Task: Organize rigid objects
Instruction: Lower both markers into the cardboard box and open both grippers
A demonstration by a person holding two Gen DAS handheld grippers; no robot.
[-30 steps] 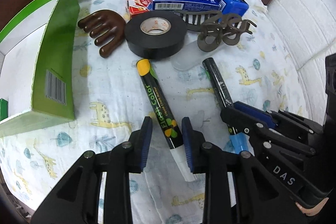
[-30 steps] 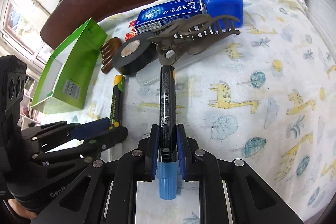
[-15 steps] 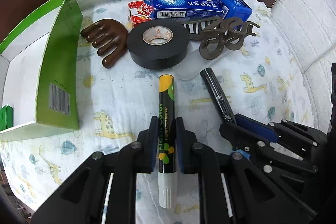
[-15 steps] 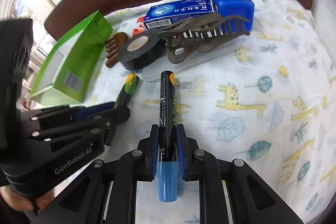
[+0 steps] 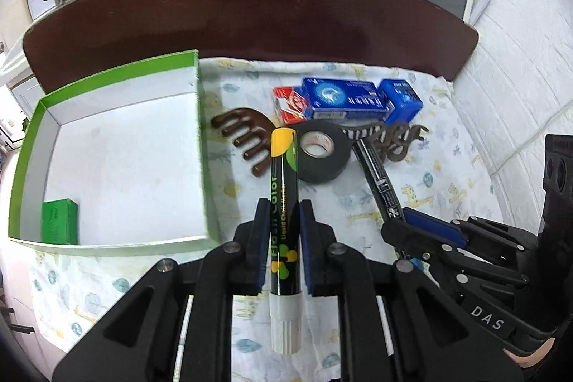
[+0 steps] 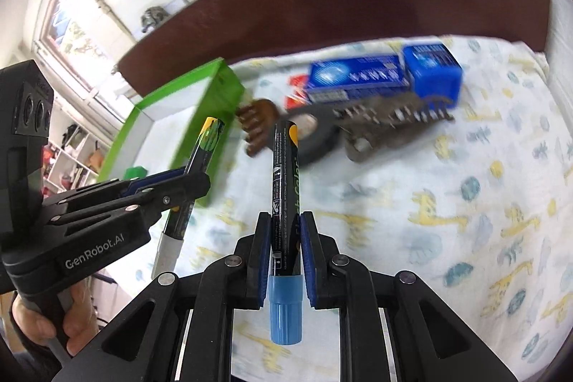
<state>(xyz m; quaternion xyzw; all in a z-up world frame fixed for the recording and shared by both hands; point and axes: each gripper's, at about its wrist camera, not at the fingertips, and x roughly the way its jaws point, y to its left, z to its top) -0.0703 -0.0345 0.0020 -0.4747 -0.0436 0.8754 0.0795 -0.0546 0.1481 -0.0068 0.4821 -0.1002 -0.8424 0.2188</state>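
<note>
My left gripper [image 5: 283, 221] is shut on a black marker with a yellow end and white cap [image 5: 283, 203], held up off the giraffe-print cloth. My right gripper [image 6: 284, 228] is shut on a black marker with a blue cap [image 6: 284, 188], also lifted. In the left wrist view the right gripper [image 5: 397, 219] sits to the right with its marker [image 5: 378, 178] pointing up-left. In the right wrist view the left gripper [image 6: 186, 174] and its marker [image 6: 206, 138] are at left, beside the open green box [image 6: 200, 117].
The green box [image 5: 118, 153] with a white inside holds a small green packet [image 5: 59, 221]. On the cloth lie a black tape roll [image 5: 322, 153], a brown comb [image 5: 247, 138], a brown hair claw [image 5: 394, 142], blue cartons [image 5: 343, 99] and a red pack [image 5: 286, 102]. A dark wooden board [image 5: 250, 20] rims the back.
Both grippers rose with their markers off the cloth. The left gripper closed on the yellow-ended marker and lifted it; the green box's inside came into view.
</note>
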